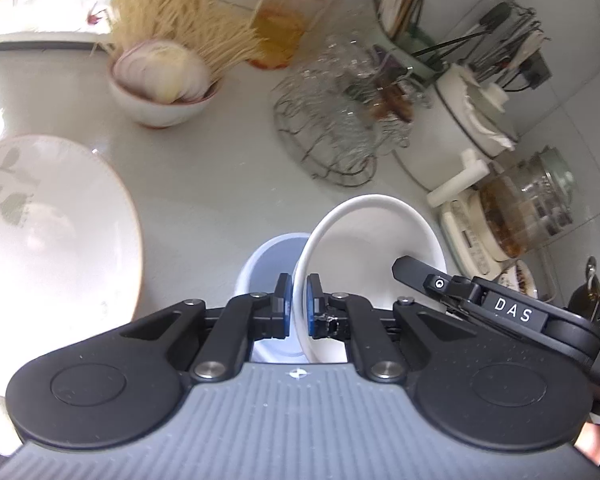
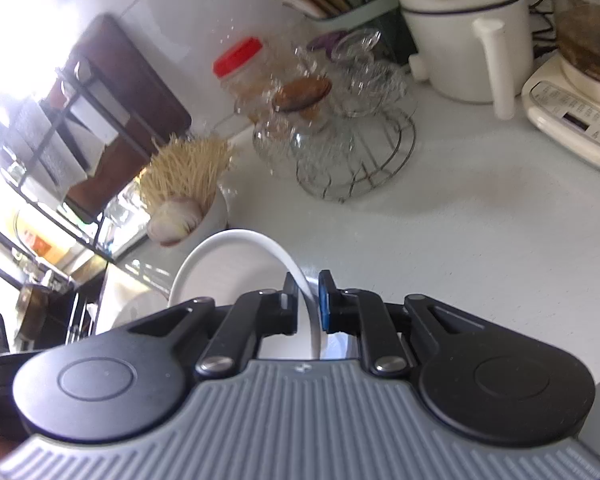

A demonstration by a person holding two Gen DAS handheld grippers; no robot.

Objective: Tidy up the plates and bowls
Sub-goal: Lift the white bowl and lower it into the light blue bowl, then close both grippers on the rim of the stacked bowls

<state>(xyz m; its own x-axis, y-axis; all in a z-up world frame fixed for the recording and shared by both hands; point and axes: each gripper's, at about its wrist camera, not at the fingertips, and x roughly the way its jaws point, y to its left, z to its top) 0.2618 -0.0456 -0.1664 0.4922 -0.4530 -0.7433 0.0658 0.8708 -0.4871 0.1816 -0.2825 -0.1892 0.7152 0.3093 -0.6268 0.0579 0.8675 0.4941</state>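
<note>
Left wrist view: while your left claw is clenched on the near rim of the white bowl, the bowl hangs tilted over the desk.
Blue bowl: a pale blue bowl sits just beside and under the white one, left of the pads.
Plate: a large leaf-print plate lies on the desk to the left, apart from the bowls.
Other claw: a black finger marked DAS reaches in at the white bowl's right rim.
Clutter: onion bowl and wire rack of glasses stand farther back; keep off them.
Right wrist view: your right claw grips the white bowl's rim too, pads either side of the wall.
Step tip: judged as nesting; level the bowl, centre it over the blue one, lower both hands together, then let go.
</note>
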